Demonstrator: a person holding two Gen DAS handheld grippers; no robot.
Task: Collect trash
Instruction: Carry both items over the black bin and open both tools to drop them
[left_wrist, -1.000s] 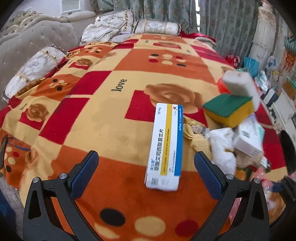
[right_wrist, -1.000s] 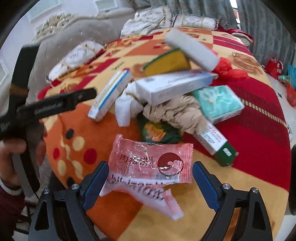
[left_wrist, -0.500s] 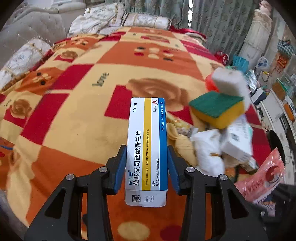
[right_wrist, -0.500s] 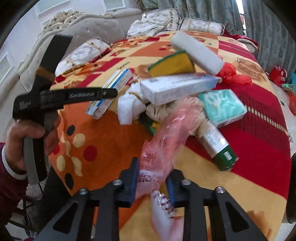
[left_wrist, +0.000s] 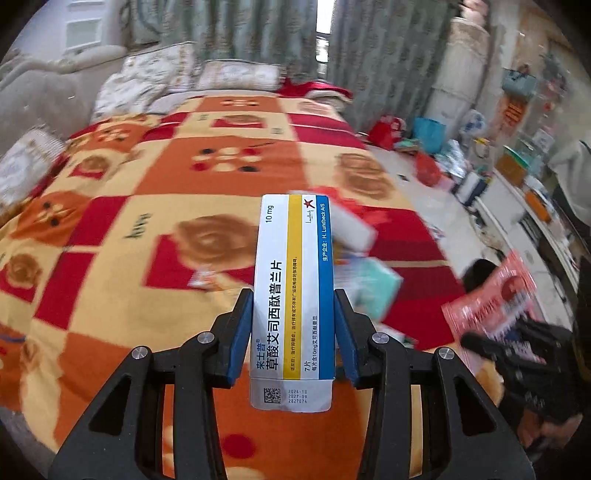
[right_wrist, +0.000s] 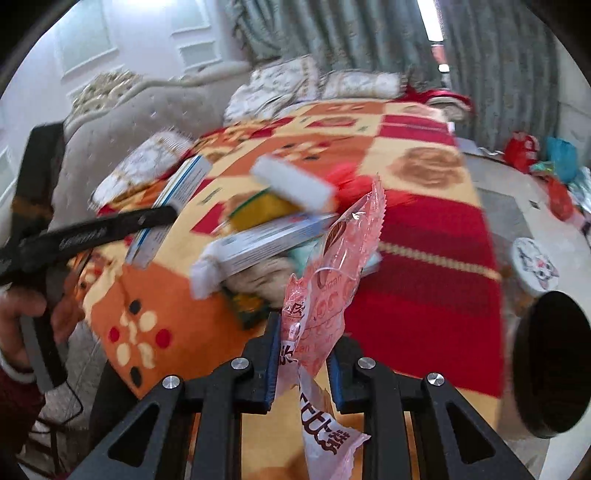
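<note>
Bed under a patchwork blanket (left_wrist: 229, 177) in red, orange, yellow, with rose and dot prints. Patterned pillows (left_wrist: 236, 75) at far end, grey-green curtains (left_wrist: 229, 29) behind. Tufted headboard (right_wrist: 122, 110) on left. Cluttered floor (left_wrist: 461, 173) to right.

At the centre of the frame the left gripper (left_wrist: 293, 332) clamps a white medicine box (left_wrist: 293, 295) with yellow and blue stripes, its blue pads pressing both long sides. Behind it spreads a bed under a red, orange and cream blanket (left_wrist: 184, 192). Blurred trash lies just right of the box. At the right edge, a pink wrapper (left_wrist: 491, 302) sits in the right gripper (left_wrist: 517, 343).
</note>
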